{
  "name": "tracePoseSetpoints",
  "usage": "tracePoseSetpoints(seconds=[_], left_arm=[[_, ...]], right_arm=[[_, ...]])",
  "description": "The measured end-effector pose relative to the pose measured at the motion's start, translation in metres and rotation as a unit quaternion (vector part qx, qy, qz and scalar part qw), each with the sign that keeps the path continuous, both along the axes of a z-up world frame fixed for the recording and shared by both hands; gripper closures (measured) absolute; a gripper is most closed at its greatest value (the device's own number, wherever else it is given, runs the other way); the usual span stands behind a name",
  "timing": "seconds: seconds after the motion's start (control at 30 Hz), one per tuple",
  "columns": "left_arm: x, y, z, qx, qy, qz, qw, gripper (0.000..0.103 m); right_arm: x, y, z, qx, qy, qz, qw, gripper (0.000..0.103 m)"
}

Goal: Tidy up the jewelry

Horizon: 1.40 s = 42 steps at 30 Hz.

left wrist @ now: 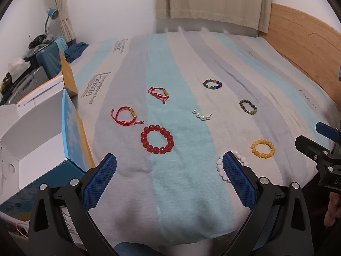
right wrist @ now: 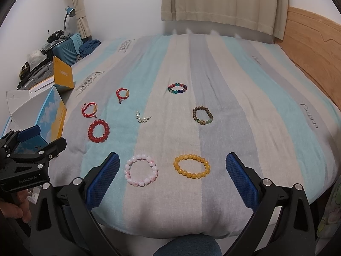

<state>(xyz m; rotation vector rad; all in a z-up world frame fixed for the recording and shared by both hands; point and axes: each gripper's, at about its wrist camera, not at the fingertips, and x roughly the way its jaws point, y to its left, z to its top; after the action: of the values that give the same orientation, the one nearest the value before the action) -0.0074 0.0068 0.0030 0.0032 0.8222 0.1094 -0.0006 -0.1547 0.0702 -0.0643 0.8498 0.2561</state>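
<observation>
Striped bedding in pale blue, grey and cream [right wrist: 223, 89] covers a bed that carries all the jewelry, with a wooden headboard [right wrist: 315, 42] along its right side and cream curtains [right wrist: 223, 2] behind.

Both sets of jaws stand wide apart and hold nothing. Between the right gripper's [right wrist: 172, 177] jaws lie a pink-and-white bead bracelet [right wrist: 141, 170], just beside the left jaw, and a yellow bead bracelet [right wrist: 191, 166] nearer the right one. Beyond them rest a brown wooden bead bracelet with green beads [right wrist: 202, 115], a multicoloured glass bead bracelet [right wrist: 177, 88] and a short strand of white pearls [right wrist: 142, 117].

Ahead of the left gripper's [left wrist: 168, 179] jaws sits a large red bead bracelet [left wrist: 157, 138], with two red cord bracelets with gold tubes [left wrist: 125, 117] [left wrist: 158, 92] farther out. In the left wrist view the pink bracelet is half hidden behind the right jaw.

Left of the left jaws, an open blue-and-yellow cardboard box [left wrist: 72, 128] stands touching the bed's edge; its interior is only partly visible and its lettering is unreadable. Suitcases and clutter [left wrist: 42, 55] beyond are too small to make out.
</observation>
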Motion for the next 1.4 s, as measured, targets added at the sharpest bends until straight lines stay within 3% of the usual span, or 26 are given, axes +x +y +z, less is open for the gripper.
tracePoseSetpoints(seconds=[1.1,1.4], left_arm=[[0.001,-0.001,-0.009,-0.004,0.007,-0.009,0.9999,0.006],[0.029,0.012,-0.031,-0.002,0.026,-0.015,0.9995,0.006]], right_arm=[[-0.001,-0.001,-0.005,-0.008,0.001,0.001,1.000,0.007],[0.019,-0.024,-0.024,-0.024,0.025,-0.014,0.999,0.007]])
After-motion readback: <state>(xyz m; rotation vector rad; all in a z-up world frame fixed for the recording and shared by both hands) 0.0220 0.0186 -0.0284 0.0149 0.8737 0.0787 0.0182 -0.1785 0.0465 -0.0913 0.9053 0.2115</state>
